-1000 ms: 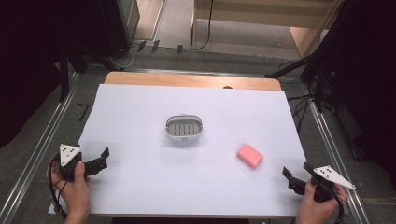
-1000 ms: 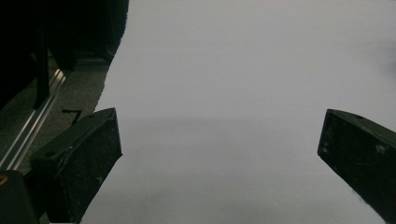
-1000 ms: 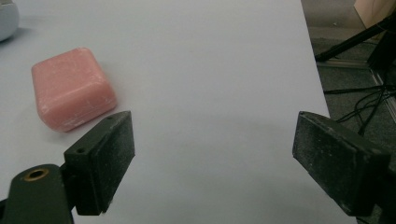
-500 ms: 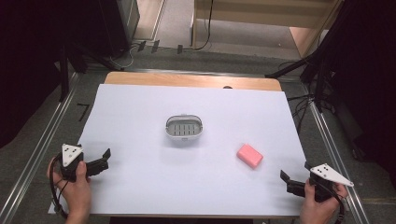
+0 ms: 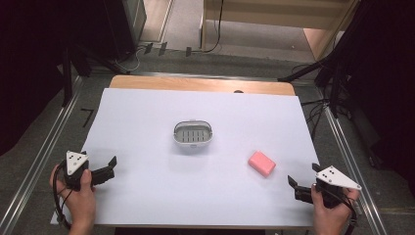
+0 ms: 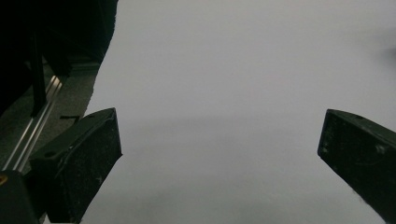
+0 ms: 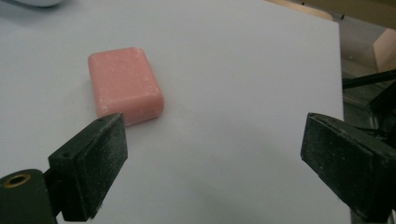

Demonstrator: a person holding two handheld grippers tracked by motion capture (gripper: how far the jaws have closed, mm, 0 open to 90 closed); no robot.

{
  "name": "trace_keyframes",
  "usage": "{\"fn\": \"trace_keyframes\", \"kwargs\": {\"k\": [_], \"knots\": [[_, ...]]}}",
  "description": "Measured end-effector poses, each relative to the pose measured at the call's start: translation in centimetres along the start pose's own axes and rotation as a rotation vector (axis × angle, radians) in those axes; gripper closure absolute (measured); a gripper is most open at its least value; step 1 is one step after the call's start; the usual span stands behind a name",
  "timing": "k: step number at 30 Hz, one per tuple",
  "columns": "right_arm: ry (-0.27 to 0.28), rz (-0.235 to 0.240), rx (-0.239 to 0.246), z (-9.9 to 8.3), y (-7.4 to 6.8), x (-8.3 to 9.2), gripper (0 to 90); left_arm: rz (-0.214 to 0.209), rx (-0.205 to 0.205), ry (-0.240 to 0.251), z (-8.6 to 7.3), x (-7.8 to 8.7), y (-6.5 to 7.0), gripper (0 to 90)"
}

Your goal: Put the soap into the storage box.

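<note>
One pink soap bar (image 7: 125,85) beyond right claw (image 7: 224,163), untouched.

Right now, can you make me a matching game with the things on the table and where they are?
Things:
1. soap dish
2. pink soap bar
3. left gripper
4. right gripper

Places or states:
A. open, at the near right edge of the white table cover, close to the soap
B. near the middle of the table, holding nothing
C. open, at the near left edge, over bare cover
D. lying flat on the cover, right of the dish and nearer the person

Pairs: 1-B, 2-D, 3-C, 4-A
</note>
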State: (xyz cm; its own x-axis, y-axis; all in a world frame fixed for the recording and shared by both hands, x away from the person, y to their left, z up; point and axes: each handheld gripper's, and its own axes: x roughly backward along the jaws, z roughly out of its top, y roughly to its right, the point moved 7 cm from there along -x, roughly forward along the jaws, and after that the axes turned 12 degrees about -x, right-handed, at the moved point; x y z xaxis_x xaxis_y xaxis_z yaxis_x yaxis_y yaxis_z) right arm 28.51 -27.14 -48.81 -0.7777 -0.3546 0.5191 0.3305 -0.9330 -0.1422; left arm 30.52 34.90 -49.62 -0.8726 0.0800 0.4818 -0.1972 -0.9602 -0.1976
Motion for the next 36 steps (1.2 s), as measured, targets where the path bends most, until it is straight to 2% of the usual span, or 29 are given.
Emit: {"fn": "trace_keyframes", "kwargs": {"k": [4,8,13,16,18,21,22,25,26,27,28,29,30,36], "knots": [[-0.001,0.038,-0.004,0.5,-0.3,-0.1,7.8,0.004,-0.002,0.007,0.0,0.1,0.0,0.0],[-0.009,0.051,-0.009,0.9,-0.3,-0.3,7.8,0.002,-0.005,0.018,0.1,0.2,0.0,0.0],[-0.062,0.064,-0.007,1.1,-0.3,-1.0,7.8,-0.001,-0.003,0.018,0.1,0.2,0.0,0.0],[-0.138,0.091,0.024,1.1,-0.7,-1.7,9.9,-0.004,0.0,0.013,0.0,0.1,0.0,0.0],[-0.176,0.076,0.052,1.1,-0.7,-2.1,11.7,-0.003,0.0,0.009,0.0,0.1,0.0,0.0],[-0.225,0.089,0.079,1.3,-1.1,-2.6,12.8,-0.002,-0.005,0.005,0.0,0.0,0.0,0.0],[-0.225,0.089,0.079,1.3,-1.1,-2.6,12.8,-0.002,-0.005,0.005,0.0,0.0,0.0,0.0],[-0.295,0.091,0.117,1.4,-1.3,-3.4,13.1,-0.006,-0.012,0.0,0.0,0.0,0.1,0.0],[-0.295,0.091,0.117,1.4,-1.3,-3.4,13.1,-0.006,-0.012,0.0,0.0,0.0,0.1,0.0],[-0.338,0.09,0.13,1.3,-1.5,-3.8,13.1,-0.007,-0.011,0.001,0.0,0.0,0.1,0.0],[-0.338,0.09,0.13,1.3,-1.5,-3.8,13.1,-0.009,-0.011,0.002,0.0,0.0,0.1,0.0],[-0.364,0.093,0.143,1.2,-1.6,-4.0,13.2,-0.01,-0.012,0.004,0.0,0.0,0.1,0.0],[-0.396,0.122,0.156,1.1,-2.0,-4.4,13.8,-0.013,-0.011,0.006,0.0,0.1,0.1,0.0],[-0.429,0.117,0.177,1.4,-2.6,-5.2,18.8,-0.017,-0.012,0.009,0.0,0.1,0.1,0.0]]}}
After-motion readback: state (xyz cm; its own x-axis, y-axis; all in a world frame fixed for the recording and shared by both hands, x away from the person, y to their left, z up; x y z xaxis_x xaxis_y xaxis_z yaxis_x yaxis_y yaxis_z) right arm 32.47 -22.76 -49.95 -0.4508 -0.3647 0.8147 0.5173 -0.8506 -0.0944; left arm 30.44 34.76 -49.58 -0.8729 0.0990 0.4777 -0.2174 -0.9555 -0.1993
